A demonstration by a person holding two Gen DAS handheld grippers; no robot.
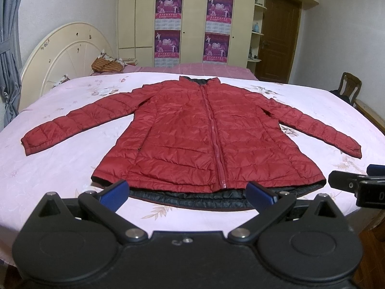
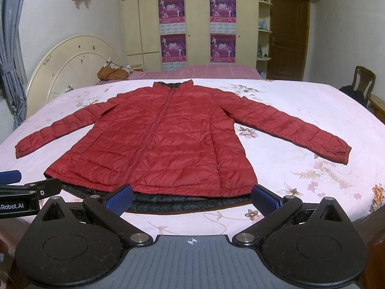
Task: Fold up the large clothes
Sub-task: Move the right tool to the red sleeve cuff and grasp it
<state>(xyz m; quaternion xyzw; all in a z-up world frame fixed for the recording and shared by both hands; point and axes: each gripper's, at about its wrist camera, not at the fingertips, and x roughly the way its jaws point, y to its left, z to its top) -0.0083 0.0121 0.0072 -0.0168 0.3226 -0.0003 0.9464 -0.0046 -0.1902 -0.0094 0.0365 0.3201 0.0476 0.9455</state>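
Note:
A red quilted jacket (image 1: 192, 132) lies flat and zipped on the bed, collar far, hem near, both sleeves spread out. Its black lining shows along the hem (image 1: 192, 198). It also shows in the right wrist view (image 2: 163, 139). My left gripper (image 1: 187, 193) is open and empty, just short of the hem, left of the zip's end. My right gripper (image 2: 192, 198) is open and empty at the hem, further right. Each gripper shows at the edge of the other's view: the right one (image 1: 356, 185), the left one (image 2: 24, 190).
The bed has a pale pink flowered sheet (image 1: 72, 163) and a cream round headboard (image 1: 65, 55) at the left. A pillow (image 1: 108, 65) lies far left. Wardrobes with posters (image 1: 192, 24), a brown door (image 1: 276, 36) and a wooden chair (image 1: 349, 86) stand beyond.

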